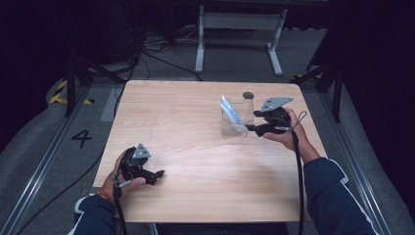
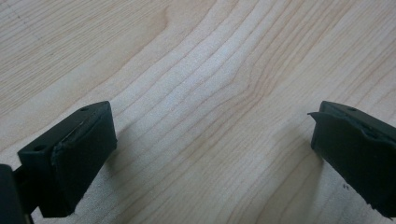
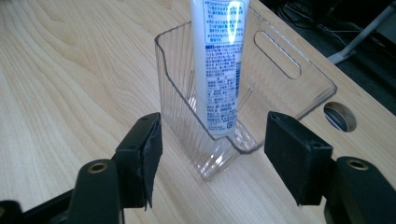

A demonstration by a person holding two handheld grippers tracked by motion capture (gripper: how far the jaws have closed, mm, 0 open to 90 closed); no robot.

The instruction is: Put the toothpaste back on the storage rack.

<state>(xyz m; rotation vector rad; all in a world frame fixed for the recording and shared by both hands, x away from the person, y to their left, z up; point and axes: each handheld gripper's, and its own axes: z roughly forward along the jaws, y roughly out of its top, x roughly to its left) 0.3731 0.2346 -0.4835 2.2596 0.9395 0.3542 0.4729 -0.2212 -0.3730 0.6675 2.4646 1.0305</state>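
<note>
A clear ribbed plastic bin [image 1: 234,121] stands on the wooden table [image 1: 195,156] at the right back. Inside it leans a white tube with blue print [image 1: 230,111], its lower end resting at the bin's bottom [image 3: 219,70]. My right gripper [image 1: 250,128] sits just right of the bin, open, its jaws on either side of the bin's near corner [image 3: 219,158] without touching it. My left gripper [image 1: 159,174] rests low over bare wood at the front left, open with nothing between its fingers [image 2: 74,154].
A round hole [image 3: 340,116] pierces the tabletop just beyond the bin, near the far right edge. A white table frame [image 1: 240,34] and cables lie on the floor behind the table. Bare wood spans the table's middle and left.
</note>
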